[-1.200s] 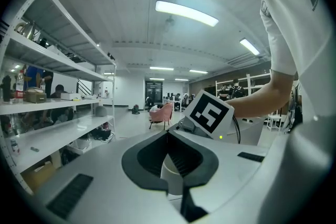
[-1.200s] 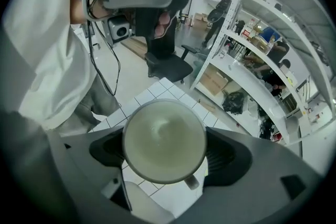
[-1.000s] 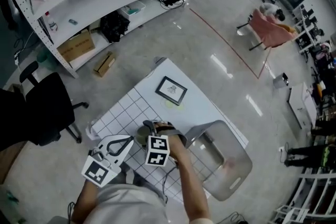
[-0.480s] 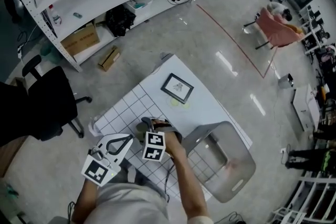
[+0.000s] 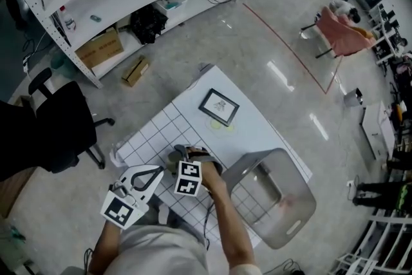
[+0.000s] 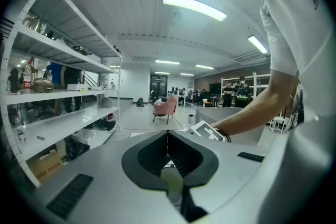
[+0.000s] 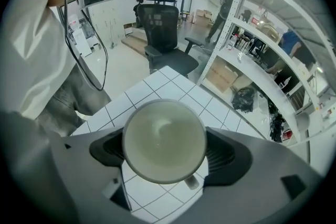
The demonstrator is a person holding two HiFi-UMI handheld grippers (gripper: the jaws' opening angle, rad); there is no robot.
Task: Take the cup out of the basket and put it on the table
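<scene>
The right gripper (image 7: 164, 150) has its jaws pressed against opposite sides of the cup (image 7: 164, 139), one dark pad (image 7: 223, 152) on each flank, holding it between them. The left gripper (image 6: 168, 136) has its jaws closed tip to tip with nothing between them, and it points out level into the room.

In the right gripper view the cup's walls and base are hidden behind its own rim, so it cannot be told whether it rests on the table or hangs just above it. In the head view the marker cube and the hand cover most of the cup (image 5: 175, 155), leaving only a grey-green edge.

The cup's mouth opens straight toward the right gripper's camera, and its long axis runs along that line of sight. The inside is pale and looks empty. It sits over the gridded part of the white table (image 5: 254, 132), outside the grey basket (image 5: 302, 193) and to its left. A framed picture (image 5: 219, 107) lies farther up the table.
</scene>
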